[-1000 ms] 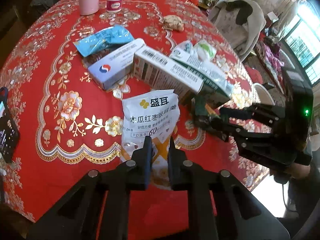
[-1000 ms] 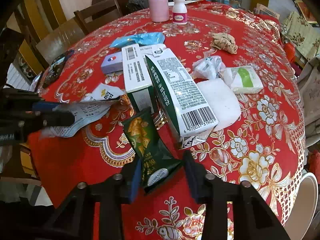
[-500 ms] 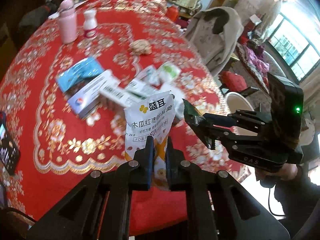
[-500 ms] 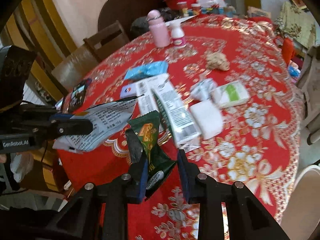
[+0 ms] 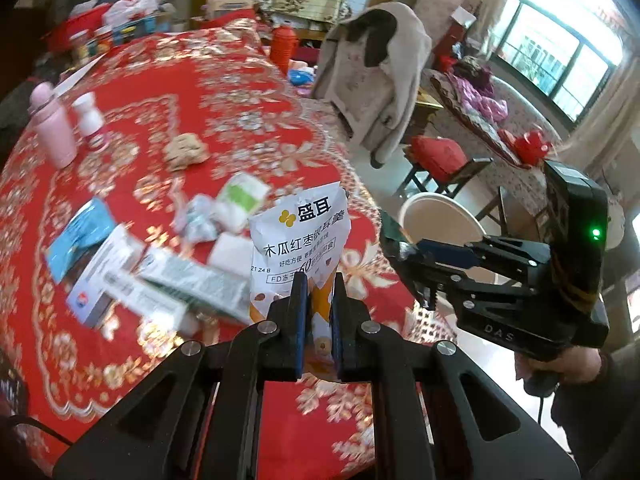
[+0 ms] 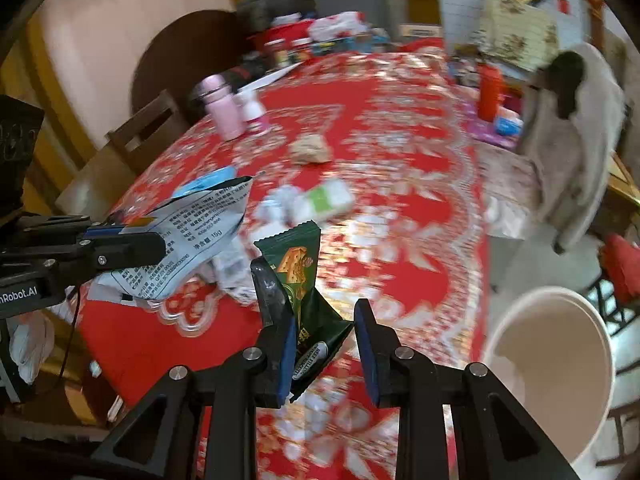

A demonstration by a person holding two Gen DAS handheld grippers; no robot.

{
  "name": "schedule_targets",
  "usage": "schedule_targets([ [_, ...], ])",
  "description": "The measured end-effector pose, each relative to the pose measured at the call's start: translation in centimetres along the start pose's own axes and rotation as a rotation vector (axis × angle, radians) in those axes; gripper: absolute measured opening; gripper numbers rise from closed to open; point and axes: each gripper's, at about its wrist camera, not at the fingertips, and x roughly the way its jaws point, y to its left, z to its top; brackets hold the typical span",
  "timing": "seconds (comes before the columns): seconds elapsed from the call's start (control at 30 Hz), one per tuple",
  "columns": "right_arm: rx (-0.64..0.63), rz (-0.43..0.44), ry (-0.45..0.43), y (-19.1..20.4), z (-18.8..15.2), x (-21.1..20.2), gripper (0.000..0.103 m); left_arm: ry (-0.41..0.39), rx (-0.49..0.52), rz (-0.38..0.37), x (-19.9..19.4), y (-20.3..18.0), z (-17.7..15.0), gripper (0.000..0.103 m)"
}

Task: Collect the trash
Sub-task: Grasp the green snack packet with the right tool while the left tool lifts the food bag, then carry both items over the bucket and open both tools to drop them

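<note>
Fingers of my left gripper [image 5: 318,312] are clamped on the lower part of a white snack pouch [image 5: 301,240], which stands upright between them, clear of the red patterned surface [image 5: 224,92]. My right gripper [image 6: 326,336] holds a green biscuit wrapper [image 6: 298,268]: its crumpled lower end is pinched between the fingers, pressed against the left-hand pad, and the rest sticks up and away from me. From the right wrist view I see the left gripper side-on at the left edge, the pouch's printed back facing me.

On the surface below lie two long cartons [image 5: 160,284], a blue packet [image 5: 76,236], a green-and-white pack [image 5: 244,196], crumpled white wrappers [image 5: 198,220] and a brownish wad [image 5: 186,150]; much of this is blurred. A pink bottle [image 5: 54,132] and a small white bottle [image 5: 90,120] stand together further back. Beside the surface's edge, low on the right, I see a cream-coloured bin [image 6: 556,364], open at the top. A pale coat [image 5: 372,80] hangs over a chair beyond it.
</note>
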Motion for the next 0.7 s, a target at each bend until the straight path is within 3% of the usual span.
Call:
schedule_targets([
  [0.4,0.216,-0.167,-0.021,-8.9,-3.8,-4.5,0.027,0.032,0.133,-0.099,5.6,-8.6,3.2,0.008],
  [0.7,0.358,-0.282,-0.027,-14.5,-7.0,-7.6,0.027,0.091,0.171,-0.195,9.9,-14.0,4.0,0.008],
])
